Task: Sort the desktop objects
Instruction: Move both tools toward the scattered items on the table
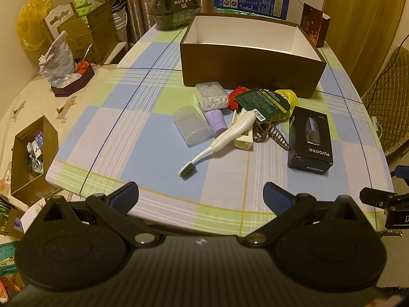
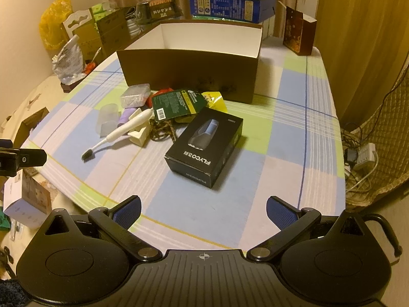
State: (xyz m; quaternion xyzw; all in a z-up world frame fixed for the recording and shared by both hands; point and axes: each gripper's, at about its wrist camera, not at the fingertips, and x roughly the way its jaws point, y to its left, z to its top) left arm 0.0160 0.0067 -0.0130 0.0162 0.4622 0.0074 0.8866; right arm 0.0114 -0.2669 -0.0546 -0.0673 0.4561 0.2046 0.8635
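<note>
An open brown box [image 1: 250,69] [image 2: 189,76] with a white inside stands at the back of the checked table. In front of it lies a heap: a white toothbrush [image 1: 225,138] [image 2: 122,130], a clear cup [image 1: 191,125], a purple bottle [image 1: 217,120], a clear box of small white pieces [image 1: 212,96] [image 2: 135,94], a green card pack [image 1: 265,103] [image 2: 176,102] and a black shaver box [image 1: 310,144] [image 2: 204,145]. My left gripper [image 1: 200,195] hangs open over the near table edge, short of the toothbrush. My right gripper [image 2: 203,211] is open too, near the shaver box.
A dark food tub [image 1: 175,6] and blue and green cartons [image 1: 251,0] stand behind the box, a small dark carton [image 1: 314,26] at the back right. Left of the table lie cardboard boxes [image 1: 33,153] and a bag [image 1: 57,58]. A chair [image 1: 388,97] and cables [image 2: 360,158] are on the right.
</note>
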